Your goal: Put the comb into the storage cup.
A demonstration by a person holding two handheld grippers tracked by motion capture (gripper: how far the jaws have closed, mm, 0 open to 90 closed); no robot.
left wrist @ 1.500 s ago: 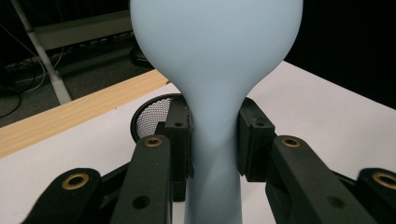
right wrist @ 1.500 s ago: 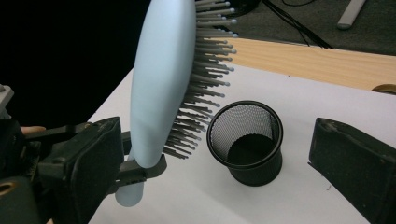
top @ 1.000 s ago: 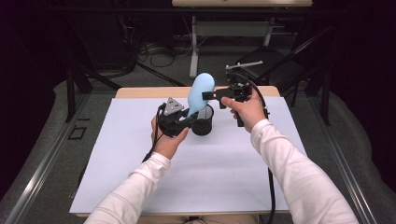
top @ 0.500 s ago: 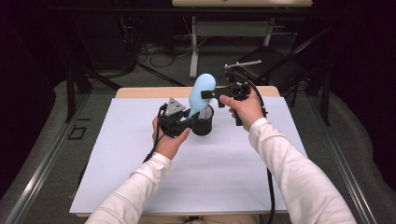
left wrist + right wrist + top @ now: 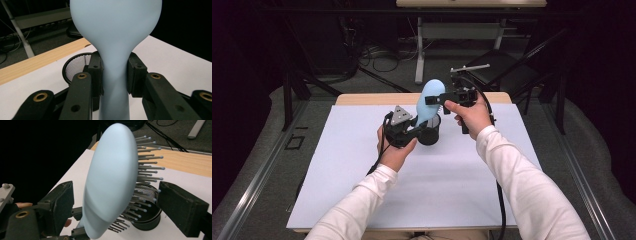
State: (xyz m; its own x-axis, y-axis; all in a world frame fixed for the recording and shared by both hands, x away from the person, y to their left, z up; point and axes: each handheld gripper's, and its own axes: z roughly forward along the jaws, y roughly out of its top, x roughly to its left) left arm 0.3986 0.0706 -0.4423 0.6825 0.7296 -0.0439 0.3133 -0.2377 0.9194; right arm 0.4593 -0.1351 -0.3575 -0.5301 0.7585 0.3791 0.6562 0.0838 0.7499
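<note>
A light blue hairbrush (image 5: 430,100) stands upright over a black mesh cup (image 5: 432,135) at the back of the white table cover (image 5: 362,175). My left gripper (image 5: 421,131) is shut on the brush's narrow neck (image 5: 114,75), with the head (image 5: 115,27) rising above the jaws. From the right, my right gripper (image 5: 435,102) is open with its jaws standing on either side of the brush head (image 5: 110,182); the metal bristles (image 5: 147,165) point toward its right jaw. The mesh cup (image 5: 147,217) sits just behind and below the brush.
A wooden table edge (image 5: 372,98) runs along the back of the white cover. Beyond it lie cables, a desk frame (image 5: 462,30) and a dark folding stand (image 5: 502,70) on the floor. Both forearms in white sleeves reach in from the bottom.
My right gripper has edged a little to the left around the brush head. The left gripper and the brush have stayed about where they were.
</note>
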